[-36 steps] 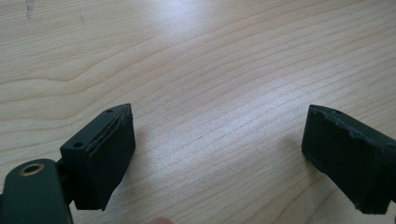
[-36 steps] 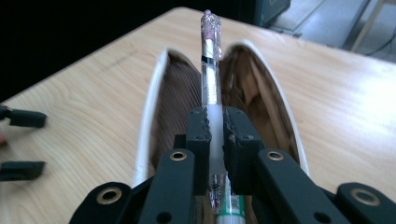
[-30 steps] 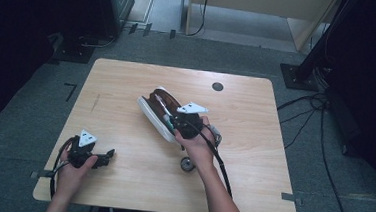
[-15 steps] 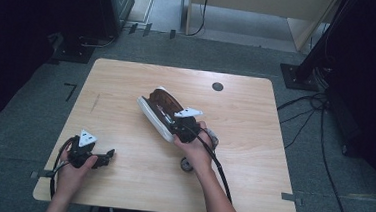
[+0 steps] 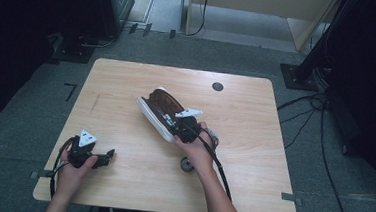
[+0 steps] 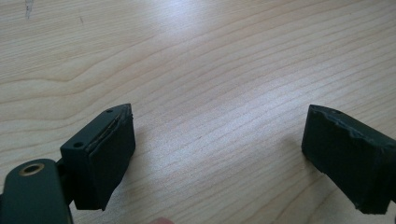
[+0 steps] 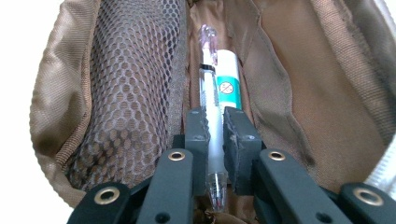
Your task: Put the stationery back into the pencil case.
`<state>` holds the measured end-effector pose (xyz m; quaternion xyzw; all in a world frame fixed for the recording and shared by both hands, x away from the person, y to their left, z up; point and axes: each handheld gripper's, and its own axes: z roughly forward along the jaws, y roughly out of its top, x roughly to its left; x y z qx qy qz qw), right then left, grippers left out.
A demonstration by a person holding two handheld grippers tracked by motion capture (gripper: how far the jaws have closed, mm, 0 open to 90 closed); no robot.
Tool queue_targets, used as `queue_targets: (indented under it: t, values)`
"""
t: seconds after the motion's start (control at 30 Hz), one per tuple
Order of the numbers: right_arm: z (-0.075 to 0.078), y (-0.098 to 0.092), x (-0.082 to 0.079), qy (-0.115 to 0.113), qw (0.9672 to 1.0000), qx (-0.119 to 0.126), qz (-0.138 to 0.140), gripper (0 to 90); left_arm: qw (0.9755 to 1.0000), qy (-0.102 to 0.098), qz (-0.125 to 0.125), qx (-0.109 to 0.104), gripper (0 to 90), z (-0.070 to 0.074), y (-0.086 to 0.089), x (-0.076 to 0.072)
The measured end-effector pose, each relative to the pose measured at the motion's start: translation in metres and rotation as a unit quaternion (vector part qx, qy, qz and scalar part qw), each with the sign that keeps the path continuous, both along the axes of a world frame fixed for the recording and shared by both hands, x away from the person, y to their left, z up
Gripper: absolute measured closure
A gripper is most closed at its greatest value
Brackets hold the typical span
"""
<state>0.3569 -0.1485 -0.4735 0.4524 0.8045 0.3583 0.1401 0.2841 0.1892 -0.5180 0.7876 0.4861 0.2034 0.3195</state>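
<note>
Your right gripper (image 7: 214, 135) had its 2 jaws pinched on a clear pen (image 7: 208, 116) inside the open brown pencil case (image 5: 163, 112), which lay near the middle of the table (image 5: 254, 135). The pen sat in the case's central fold, between the mesh pocket (image 7: 130, 93) on one side and a white tube with a green label (image 7: 228, 84) touching it on the other. In the right gripper view its long axis ran along the length of the case, about in line with your jaws, with the clear tip pointing back toward the gripper and the clip end pointing deeper into the case. Your left gripper (image 5: 103, 156) rested near the table's front left corner, well apart from the case, its jaws spread wide over bare wood. I judged 3 risks from there. The pads held the smooth barrel close to its tip, so the pen could swivel or slip out. The tube might drag along with the pen, being pressed against it. Nothing held the case down, so a pull along its length could shift or lift the whole case, or snag the clip on the mesh edge.
</note>
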Motion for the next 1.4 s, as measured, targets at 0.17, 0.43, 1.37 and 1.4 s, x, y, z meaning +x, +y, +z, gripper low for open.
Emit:
queue_targets:
  t: [0.17,0.43,1.37,1.4]
  values:
    - [0.001,-0.002,0.000,-0.006,1.0000,0.003,-0.003,79.1,1.0000,0.000,0.000,0.000,10.0,0.000,0.000,0.000]
    - [0.008,-0.007,-0.003,-0.025,0.9995,0.018,-0.006,76.8,1.0000,0.000,0.000,0.000,10.1,0.000,0.000,0.000]
    - [0.058,-0.089,-0.050,-0.142,0.9861,0.085,-0.017,62.4,1.0000,-0.009,0.001,0.002,13.6,0.001,-0.007,-0.001]
    - [0.055,-0.094,-0.052,-0.139,0.9864,0.087,-0.016,61.7,0.9999,-0.014,0.000,0.006,13.9,0.002,-0.009,-0.002]
